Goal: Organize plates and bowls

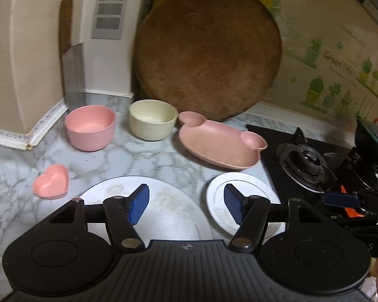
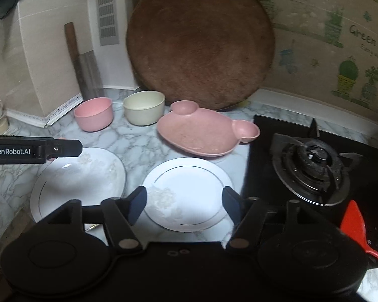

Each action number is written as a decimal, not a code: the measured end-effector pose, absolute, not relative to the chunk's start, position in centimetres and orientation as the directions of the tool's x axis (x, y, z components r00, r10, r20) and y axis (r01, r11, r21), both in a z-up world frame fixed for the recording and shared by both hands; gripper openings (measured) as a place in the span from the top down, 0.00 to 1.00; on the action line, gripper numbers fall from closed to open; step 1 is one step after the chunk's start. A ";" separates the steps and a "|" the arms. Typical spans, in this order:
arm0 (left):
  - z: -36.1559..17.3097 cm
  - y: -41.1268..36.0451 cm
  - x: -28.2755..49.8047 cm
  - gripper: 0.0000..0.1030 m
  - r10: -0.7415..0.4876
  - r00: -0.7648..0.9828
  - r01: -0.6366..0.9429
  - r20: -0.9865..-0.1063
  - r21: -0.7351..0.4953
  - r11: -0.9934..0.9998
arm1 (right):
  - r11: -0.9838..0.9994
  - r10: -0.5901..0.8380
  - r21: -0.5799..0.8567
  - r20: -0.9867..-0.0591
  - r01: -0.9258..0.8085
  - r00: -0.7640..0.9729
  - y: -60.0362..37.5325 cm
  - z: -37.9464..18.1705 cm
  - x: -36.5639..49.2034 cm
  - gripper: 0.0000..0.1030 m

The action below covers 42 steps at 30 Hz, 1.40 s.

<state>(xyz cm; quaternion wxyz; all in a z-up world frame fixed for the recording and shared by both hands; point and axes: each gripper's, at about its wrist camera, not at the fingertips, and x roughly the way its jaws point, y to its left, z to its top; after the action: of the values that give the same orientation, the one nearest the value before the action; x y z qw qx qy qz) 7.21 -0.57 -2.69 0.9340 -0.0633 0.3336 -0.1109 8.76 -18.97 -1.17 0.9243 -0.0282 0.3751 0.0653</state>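
Observation:
On the marble counter stand a pink bowl (image 1: 90, 130) (image 2: 94, 117), a cream bowl (image 1: 152, 123) (image 2: 143, 110), a pink bear-shaped plate (image 1: 219, 146) (image 2: 204, 133) and a small pink heart dish (image 1: 51, 185). Two white plates lie at the front: a large one (image 1: 168, 209) (image 2: 78, 183) on the left, a smaller one (image 1: 219, 193) (image 2: 189, 191) on the right. My left gripper (image 1: 185, 205) is open and empty above the gap between the plates. My right gripper (image 2: 184, 205) is open and empty above the smaller plate.
A round wooden chopping board (image 1: 208, 52) (image 2: 200, 45) leans on the back wall behind the bowls. A cleaver (image 1: 73, 75) leans in the left corner. A black gas hob (image 1: 307, 161) (image 2: 312, 166) lies at the right. A red utensil (image 2: 360, 229) lies at its front.

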 end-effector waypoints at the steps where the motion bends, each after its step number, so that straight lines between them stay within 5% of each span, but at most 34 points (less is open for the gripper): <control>1: -2.7 -0.9 7.3 0.36 -0.256 0.751 0.175 -0.608 -0.190 0.966 | 0.991 0.097 0.000 -0.692 -0.134 0.715 -19.2 -1.1 8.5 0.22; 5: -2.8 -2.0 7.9 0.27 -0.287 0.741 0.216 -0.606 -0.189 0.958 | 0.994 0.080 -0.006 -0.670 -0.112 0.739 -19.9 -0.9 7.8 0.01; 19: -5.2 -5.5 14.7 0.26 -0.400 0.585 0.354 -0.705 -0.221 0.909 | 0.997 0.053 0.079 -0.728 0.007 0.683 -22.8 -3.5 9.0 0.00; 25: -7.6 -6.4 18.5 0.26 -0.394 0.518 0.363 -0.759 -0.222 0.905 | 0.990 0.062 0.128 -0.758 0.054 0.650 -23.4 -5.2 10.5 0.05; 41: -10.9 -7.6 22.3 0.28 -0.395 0.450 0.357 -0.801 -0.244 0.902 | 0.967 0.130 0.229 -0.817 0.110 0.562 -23.6 -8.7 14.6 0.44; 42: -11.0 -7.6 22.4 0.33 -0.398 0.446 0.361 -0.802 -0.245 0.900 | 0.964 0.136 0.239 -0.819 0.116 0.558 -23.8 -8.8 14.7 0.46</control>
<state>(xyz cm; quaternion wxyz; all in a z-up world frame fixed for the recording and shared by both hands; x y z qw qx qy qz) 22.37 -7.62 -11.03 0.8500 -0.0189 0.4767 -0.2232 14.66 -23.76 -8.82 0.8724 0.1341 0.4700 0.0055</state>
